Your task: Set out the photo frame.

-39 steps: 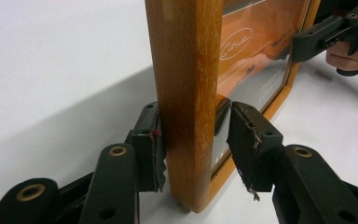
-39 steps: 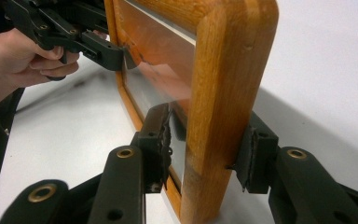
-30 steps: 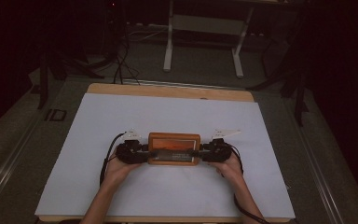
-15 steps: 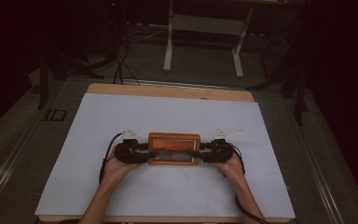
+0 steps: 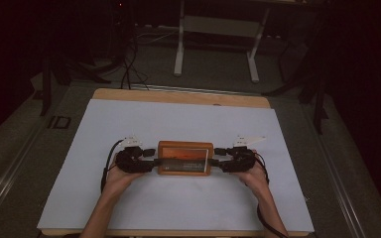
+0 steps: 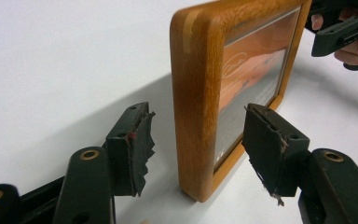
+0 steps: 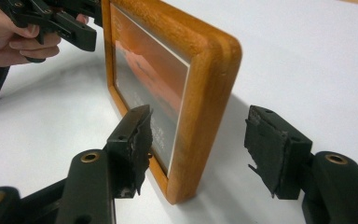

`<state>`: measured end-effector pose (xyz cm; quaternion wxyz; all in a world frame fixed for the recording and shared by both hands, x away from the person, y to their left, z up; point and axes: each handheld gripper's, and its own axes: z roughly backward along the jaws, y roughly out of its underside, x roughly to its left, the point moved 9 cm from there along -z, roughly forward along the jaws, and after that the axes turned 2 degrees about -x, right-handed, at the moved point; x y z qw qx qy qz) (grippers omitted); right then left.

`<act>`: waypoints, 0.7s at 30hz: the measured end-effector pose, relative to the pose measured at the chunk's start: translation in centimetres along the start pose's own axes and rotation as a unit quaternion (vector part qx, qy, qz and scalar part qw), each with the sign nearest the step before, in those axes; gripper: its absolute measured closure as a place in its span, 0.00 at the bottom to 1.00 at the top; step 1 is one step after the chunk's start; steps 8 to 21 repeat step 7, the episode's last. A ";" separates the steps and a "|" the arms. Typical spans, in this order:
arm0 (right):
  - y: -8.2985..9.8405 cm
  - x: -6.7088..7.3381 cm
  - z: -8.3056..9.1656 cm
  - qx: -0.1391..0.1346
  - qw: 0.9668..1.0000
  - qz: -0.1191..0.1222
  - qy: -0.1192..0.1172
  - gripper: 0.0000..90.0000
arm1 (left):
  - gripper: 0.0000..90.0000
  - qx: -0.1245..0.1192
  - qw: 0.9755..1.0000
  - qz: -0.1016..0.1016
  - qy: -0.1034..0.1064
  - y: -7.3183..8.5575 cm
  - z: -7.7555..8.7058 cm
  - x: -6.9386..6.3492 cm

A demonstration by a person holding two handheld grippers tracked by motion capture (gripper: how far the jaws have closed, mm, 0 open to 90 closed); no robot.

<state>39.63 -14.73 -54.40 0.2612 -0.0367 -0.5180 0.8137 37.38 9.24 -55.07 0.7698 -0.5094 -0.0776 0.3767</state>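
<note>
We have the wooden picture frame (image 5: 185,157) standing upright on the counter (image 5: 178,124), its long axis running from our left hand-held gripper (image 5: 149,157) to our right hand-held gripper (image 5: 220,157). Both jaws have just been opening; each straddles a frame end, pads clear.

Both forearms are bare, with no sleeves in the high view. The left gripper (image 5: 151,157) and right gripper (image 5: 217,157) are black, each topped by a pale grey three-cornered plate and trailing a black cable. Up close, each has 2 black jaws with brass-coloured rivet eyes at the joints, small screw holes, and worn, ragged black pads (image 6: 142,140), torn at their edges.
</note>
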 end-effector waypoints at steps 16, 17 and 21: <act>-0.2 -0.2 1.6 0.000 1.000 0.008 0.003 0.45 | 0.45 -0.014 1.000 -0.001 -0.021 -0.5 1.7 1.1; -0.2 -0.2 1.6 0.000 1.000 0.008 0.003 0.45 | 0.45 -0.014 1.000 -0.001 -0.021 -0.5 1.7 1.1; -0.2 -0.2 1.6 0.000 1.000 0.008 0.003 0.45 | 0.45 -0.014 1.000 -0.001 -0.021 -0.5 1.7 1.1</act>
